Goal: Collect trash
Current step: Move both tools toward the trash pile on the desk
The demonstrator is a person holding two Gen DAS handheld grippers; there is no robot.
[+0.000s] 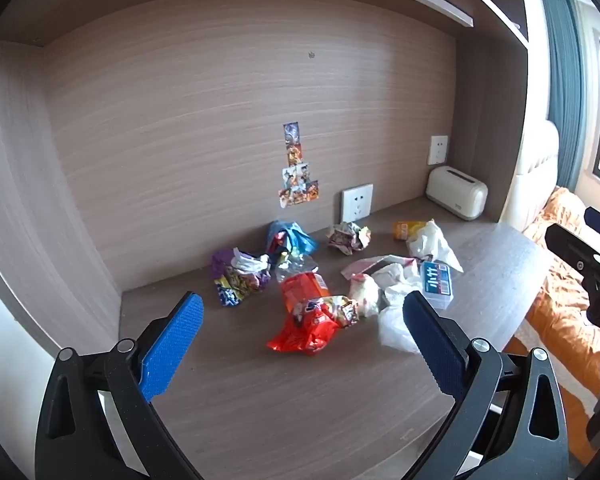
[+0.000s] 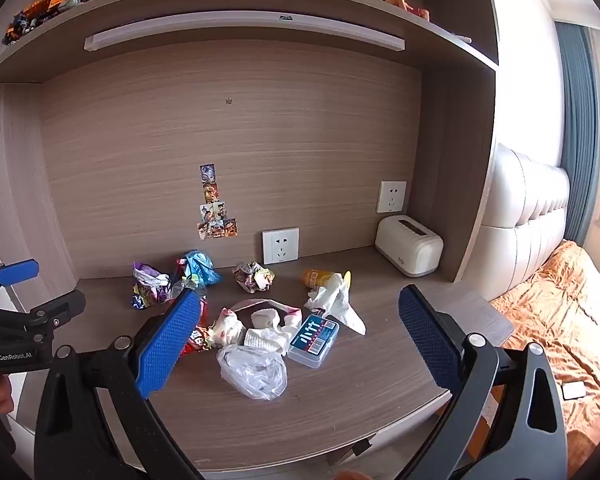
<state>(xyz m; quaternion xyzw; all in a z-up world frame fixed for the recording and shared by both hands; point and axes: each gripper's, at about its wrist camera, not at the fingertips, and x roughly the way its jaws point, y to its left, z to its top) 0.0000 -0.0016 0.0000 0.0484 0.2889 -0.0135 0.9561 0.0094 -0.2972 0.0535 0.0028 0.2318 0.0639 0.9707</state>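
Both hand-held grippers hover above the tabletop (image 2: 340,412) with jaws spread wide and nothing between them: the left hand-held gripper (image 1: 300,320) and the right hand-held gripper (image 2: 300,312). The trash lies scattered mid-tabletop: a red wrapper (image 1: 308,328), a clear bag (image 2: 256,372), a crumpled paper ball (image 2: 254,276) and a small plastic box (image 2: 314,340) beside white tissues (image 2: 332,300). A toaster (image 2: 410,250) stands at the back right corner.

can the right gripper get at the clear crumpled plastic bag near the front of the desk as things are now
Probably yes. The right gripper is wide open and empty, and the clear plastic bag lies nearest the desk's front edge, with bare desk before it and nothing on top.
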